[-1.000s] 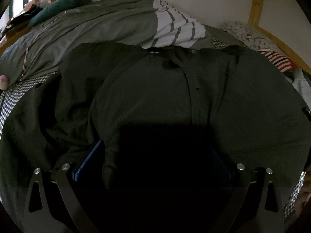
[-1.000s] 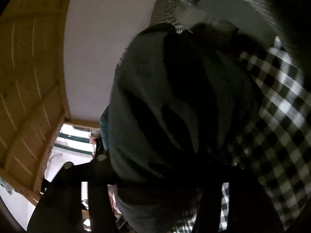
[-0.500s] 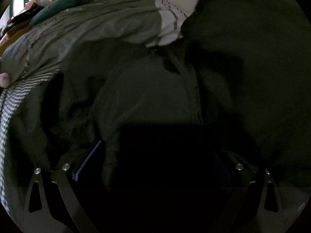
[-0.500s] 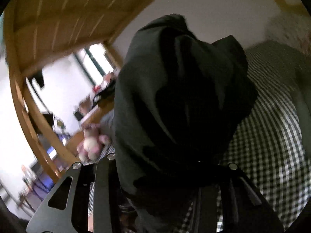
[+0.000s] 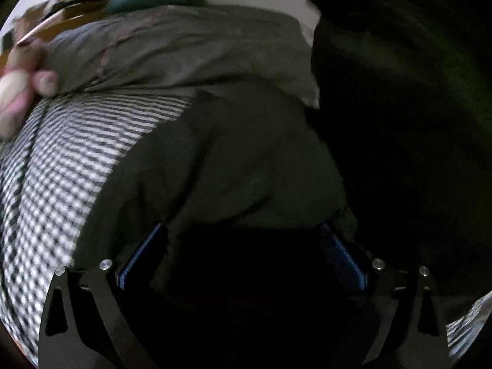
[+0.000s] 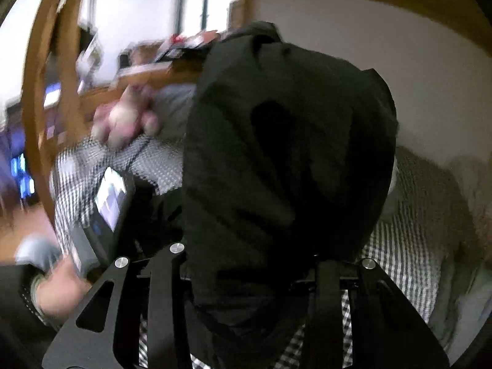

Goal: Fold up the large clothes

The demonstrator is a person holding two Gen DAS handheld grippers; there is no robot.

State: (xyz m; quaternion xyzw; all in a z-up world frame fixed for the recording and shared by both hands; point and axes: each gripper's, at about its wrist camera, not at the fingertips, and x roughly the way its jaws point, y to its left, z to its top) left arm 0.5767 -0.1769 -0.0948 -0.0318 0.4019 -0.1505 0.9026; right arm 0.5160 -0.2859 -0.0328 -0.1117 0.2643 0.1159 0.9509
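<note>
The left wrist view looks along its fingers, close over the dark garment (image 5: 246,160), with checked bedding (image 5: 61,166) at 9 o'clock. The right wrist view faces the lifted garment (image 6: 286,153) at close range. Both share the garment and checked bedding (image 6: 402,246).

No legible text, labels, brands or numbers anywhere. Lit phone screen (image 6: 111,198) in right wrist view too blurred to read.

**A bedroom in a home**

A bed with a checked sheet (image 5: 61,184) fills the space. On it lie a grey quilt (image 5: 172,52) and a pink plush toy (image 5: 18,89) at the sheet's far edge. A wooden frame (image 6: 40,98) rises beside the sheet, with a window (image 6: 209,3) beyond the frame.
</note>
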